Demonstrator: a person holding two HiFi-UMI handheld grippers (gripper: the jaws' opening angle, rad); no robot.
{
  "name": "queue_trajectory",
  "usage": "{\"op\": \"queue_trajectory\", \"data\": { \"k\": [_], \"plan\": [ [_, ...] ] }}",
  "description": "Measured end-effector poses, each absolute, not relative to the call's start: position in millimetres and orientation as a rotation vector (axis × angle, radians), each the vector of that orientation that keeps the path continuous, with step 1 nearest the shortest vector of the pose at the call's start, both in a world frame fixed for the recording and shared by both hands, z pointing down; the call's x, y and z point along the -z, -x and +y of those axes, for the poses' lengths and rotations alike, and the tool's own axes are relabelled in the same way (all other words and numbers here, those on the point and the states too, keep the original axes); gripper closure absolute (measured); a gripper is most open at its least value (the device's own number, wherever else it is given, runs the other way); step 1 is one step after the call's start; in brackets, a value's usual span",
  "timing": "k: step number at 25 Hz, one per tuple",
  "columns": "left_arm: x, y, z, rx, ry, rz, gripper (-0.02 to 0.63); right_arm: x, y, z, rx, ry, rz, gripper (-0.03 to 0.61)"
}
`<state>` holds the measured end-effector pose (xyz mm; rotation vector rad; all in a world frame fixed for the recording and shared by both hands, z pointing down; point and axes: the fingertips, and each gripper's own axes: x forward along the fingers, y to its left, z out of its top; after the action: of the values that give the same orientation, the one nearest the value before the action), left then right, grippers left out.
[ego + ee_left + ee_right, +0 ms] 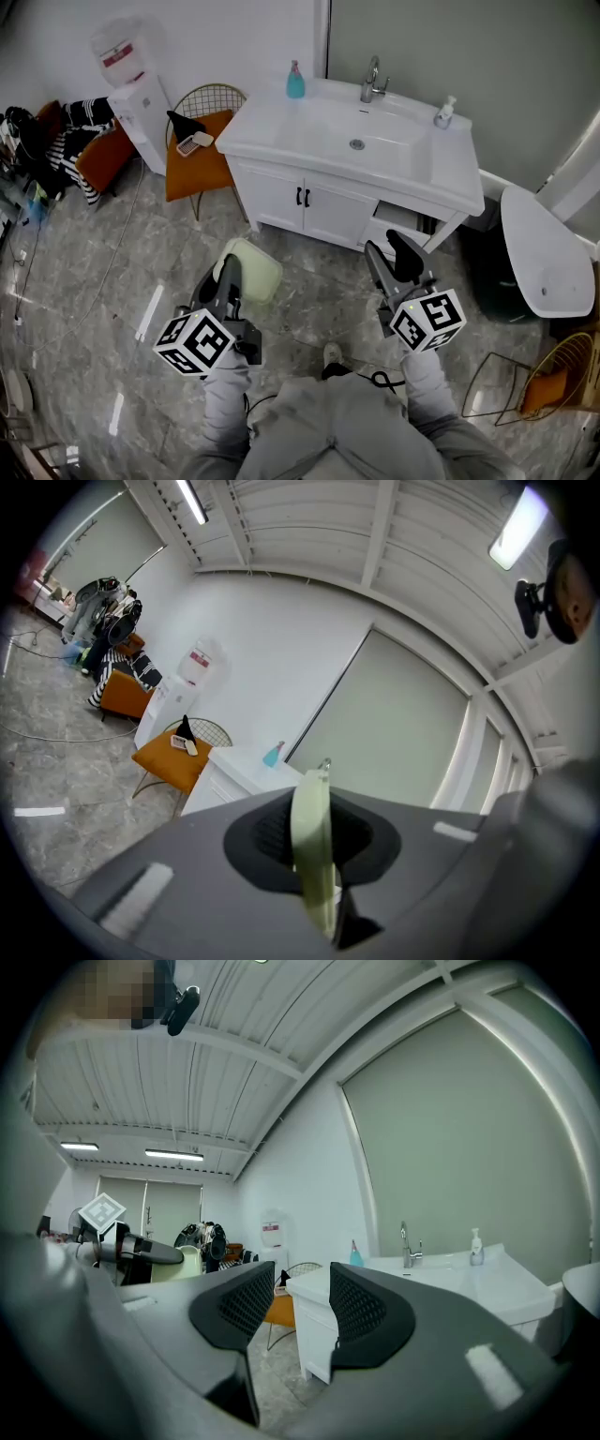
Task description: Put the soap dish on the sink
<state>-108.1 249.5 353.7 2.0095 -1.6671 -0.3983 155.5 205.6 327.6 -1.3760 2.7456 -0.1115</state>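
The soap dish (255,269) is pale green with rounded corners, and my left gripper (232,266) is shut on its edge over the marble floor. In the left gripper view the soap dish (313,841) stands edge-on between the black pads of the left gripper (317,855). My right gripper (390,249) is open and holds nothing; in its own view the right gripper (306,1312) shows a gap between the pads. The white sink (281,127) on its cabinet stands ahead of both grippers, a step away, and also shows as the sink (441,1274) at the right.
On the sink top are a blue bottle (295,82), a faucet (372,82) and a white pump bottle (444,112). An orange chair (199,159) and a water dispenser (131,84) stand to its left; a toilet (544,253) and a dark bin (492,272) to its right.
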Motion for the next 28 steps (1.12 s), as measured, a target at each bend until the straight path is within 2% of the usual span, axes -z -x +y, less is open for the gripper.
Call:
{"op": "queue_trajectory", "data": {
  "k": [13,28],
  "plan": [
    [-349,82,152,0.411,-1.963,-1.753,0.535,-331,-180,98,0.131,1.274,2.797,0.413],
    [-357,90,62,0.354,-1.96,-1.725,0.537,-334,-177,17,0.162,1.329,2.788,0.413]
  ]
}}
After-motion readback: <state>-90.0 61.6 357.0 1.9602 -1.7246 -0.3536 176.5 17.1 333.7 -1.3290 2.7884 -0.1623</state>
